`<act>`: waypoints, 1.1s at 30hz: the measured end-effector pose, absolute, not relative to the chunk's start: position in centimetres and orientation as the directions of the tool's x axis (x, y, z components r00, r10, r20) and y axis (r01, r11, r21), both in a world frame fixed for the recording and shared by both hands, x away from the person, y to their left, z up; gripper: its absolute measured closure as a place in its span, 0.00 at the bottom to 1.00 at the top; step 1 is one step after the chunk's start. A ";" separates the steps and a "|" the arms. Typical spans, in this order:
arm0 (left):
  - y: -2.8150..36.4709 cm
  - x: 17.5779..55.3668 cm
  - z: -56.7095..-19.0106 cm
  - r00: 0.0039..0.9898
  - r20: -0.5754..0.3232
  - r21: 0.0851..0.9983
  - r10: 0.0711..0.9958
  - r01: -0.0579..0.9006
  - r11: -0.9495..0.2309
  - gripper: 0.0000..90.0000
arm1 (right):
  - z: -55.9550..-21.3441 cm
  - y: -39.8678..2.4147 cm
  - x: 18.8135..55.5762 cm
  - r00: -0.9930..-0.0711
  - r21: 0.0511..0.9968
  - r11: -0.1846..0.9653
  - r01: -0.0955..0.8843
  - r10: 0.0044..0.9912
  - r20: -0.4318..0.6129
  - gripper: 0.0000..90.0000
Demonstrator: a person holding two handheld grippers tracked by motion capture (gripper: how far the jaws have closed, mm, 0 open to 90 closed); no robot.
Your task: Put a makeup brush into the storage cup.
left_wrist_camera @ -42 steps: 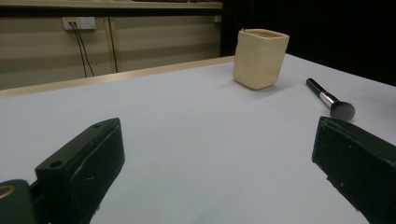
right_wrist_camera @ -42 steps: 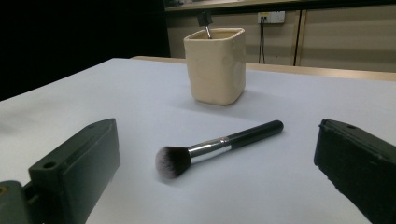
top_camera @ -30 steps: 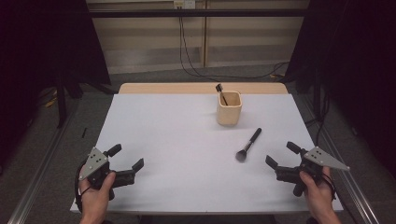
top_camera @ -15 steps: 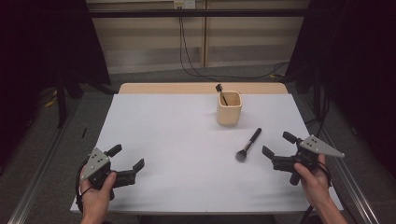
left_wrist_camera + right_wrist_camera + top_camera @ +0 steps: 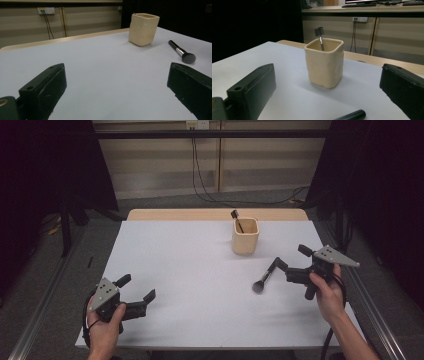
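Right tool now nearer the brush

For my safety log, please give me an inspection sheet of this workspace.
Surface: white table top, flat, no spills seen.
Job's things: makeup brush lying loose; beige cup upright with one brush inside.
Clutter: nothing seen.
Grippers: right claw open, near the lying brush's handle end; left claw open, holding nothing.
Cables: black wall cables running to the floor.
Surroundings: dark curtains, wall socket.

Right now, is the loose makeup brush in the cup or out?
Out. The makeup brush lies flat on the table, apart from the cup.
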State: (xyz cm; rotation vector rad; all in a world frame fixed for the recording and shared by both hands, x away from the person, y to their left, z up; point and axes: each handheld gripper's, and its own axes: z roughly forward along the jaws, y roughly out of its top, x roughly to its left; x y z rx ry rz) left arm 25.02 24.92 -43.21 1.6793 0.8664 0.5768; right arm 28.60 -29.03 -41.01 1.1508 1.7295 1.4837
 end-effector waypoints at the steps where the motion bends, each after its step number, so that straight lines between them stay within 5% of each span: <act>1: 24.9 25.0 -43.2 0.613 -0.059 0.959 0.788 0.253 -0.125 0.03 | -41.0 -29.0 28.9 -0.458 0.972 0.010 0.236 0.883 0.102 0.00; 33: 25.3 24.8 -43.1 0.621 -0.061 0.961 0.782 0.248 -0.122 0.03 | -39.7 -28.2 36.2 -0.502 0.886 0.151 0.439 0.859 0.103 0.02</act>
